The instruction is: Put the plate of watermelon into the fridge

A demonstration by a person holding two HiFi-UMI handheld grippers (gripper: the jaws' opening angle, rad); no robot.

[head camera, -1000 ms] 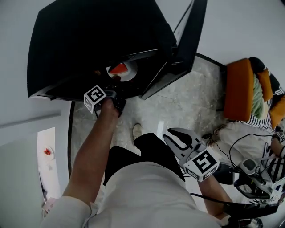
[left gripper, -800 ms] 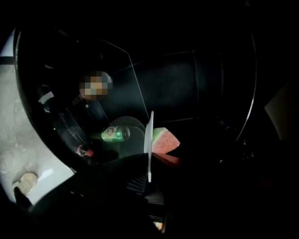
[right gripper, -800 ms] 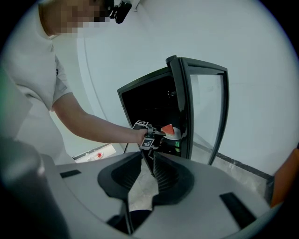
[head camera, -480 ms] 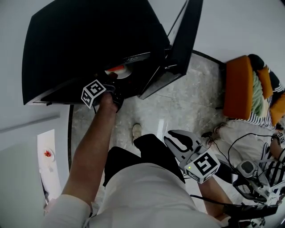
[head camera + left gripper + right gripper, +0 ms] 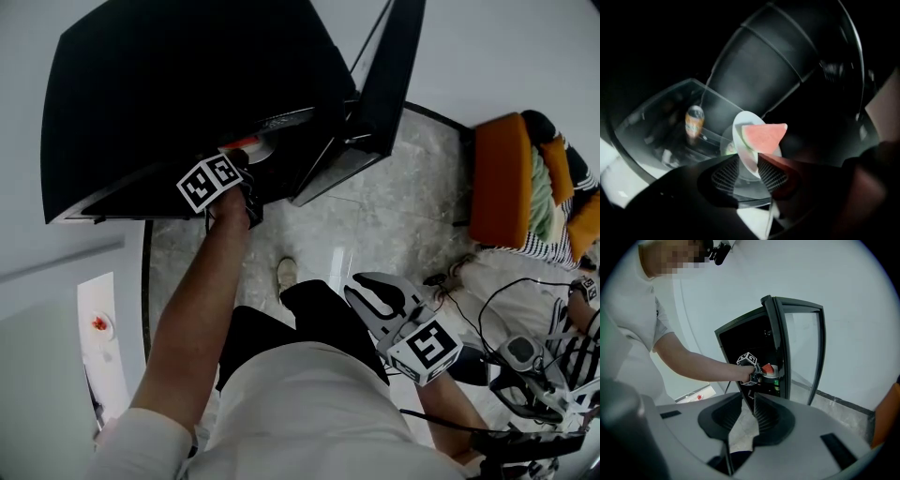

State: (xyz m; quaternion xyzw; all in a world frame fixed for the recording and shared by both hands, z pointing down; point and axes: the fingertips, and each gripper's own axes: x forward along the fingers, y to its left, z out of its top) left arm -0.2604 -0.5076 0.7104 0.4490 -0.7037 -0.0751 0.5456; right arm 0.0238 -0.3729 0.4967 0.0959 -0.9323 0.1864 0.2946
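Note:
The white plate (image 5: 744, 140) with a watermelon wedge (image 5: 761, 136) sits on a dark shelf inside the black fridge (image 5: 187, 84). In the left gripper view its near rim lies between the pads (image 5: 726, 173) of my left gripper (image 5: 748, 160). The jaws are opening and a gap shows on each side of the rim. From the head view, my left gripper (image 5: 239, 161) reaches under the fridge's top edge, and only a sliver of the plate (image 5: 255, 145) shows. The right gripper view shows the watermelon (image 5: 769, 368) just past the left gripper (image 5: 757, 372). My right gripper (image 5: 367, 295) hangs open and empty by my hip.
The fridge's glass door (image 5: 394, 66) stands open to the right. A drink can (image 5: 694, 121) stands deeper inside the fridge, left of the plate. An orange chair (image 5: 502, 187) and cabled equipment (image 5: 525, 356) are at the right. A white counter (image 5: 98, 322) is at the lower left.
My left gripper has pushed a little deeper into the fridge with the plate, and less of the plate shows from above. The marker cube has turned. The right gripper has barely moved.

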